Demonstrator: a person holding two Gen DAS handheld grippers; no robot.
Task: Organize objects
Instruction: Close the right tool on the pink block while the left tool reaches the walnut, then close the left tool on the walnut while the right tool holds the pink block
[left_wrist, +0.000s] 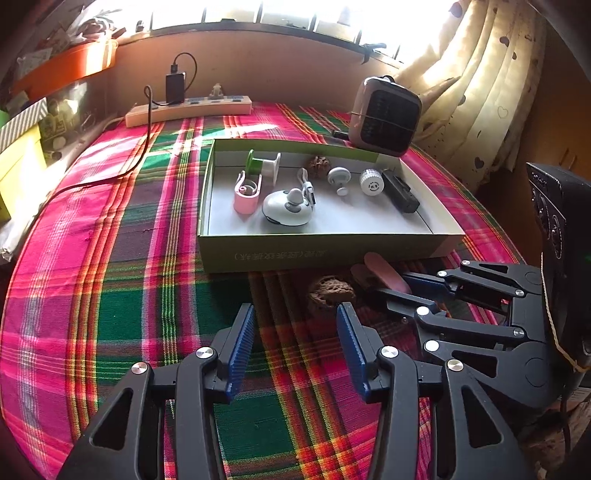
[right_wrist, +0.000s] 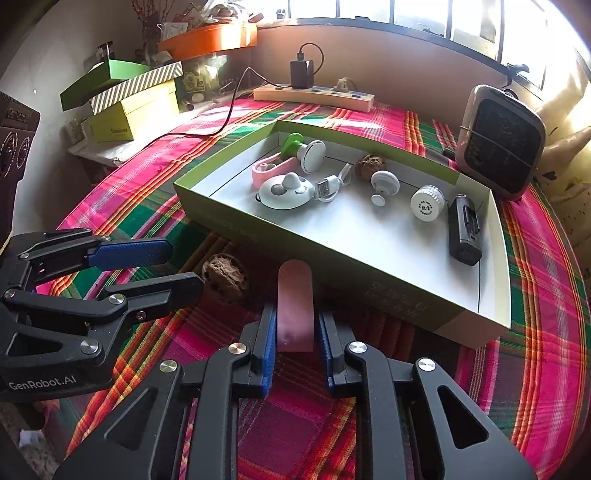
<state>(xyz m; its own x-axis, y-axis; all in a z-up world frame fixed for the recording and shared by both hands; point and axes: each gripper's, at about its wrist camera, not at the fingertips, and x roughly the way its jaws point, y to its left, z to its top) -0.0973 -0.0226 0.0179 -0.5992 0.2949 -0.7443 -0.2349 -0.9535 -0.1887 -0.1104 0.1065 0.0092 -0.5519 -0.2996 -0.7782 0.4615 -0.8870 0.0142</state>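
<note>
Right gripper (right_wrist: 295, 345) pinches pink bar (right_wrist: 295, 302).

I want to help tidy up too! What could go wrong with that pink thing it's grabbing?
1. The right hand-held gripper pinches only the near end of the pink case, so it might tip or slip when lifted.
2. The box wall stands right behind it; a low lift could bump it.
3. The walnut lies close beside and could get knocked away.
</note>
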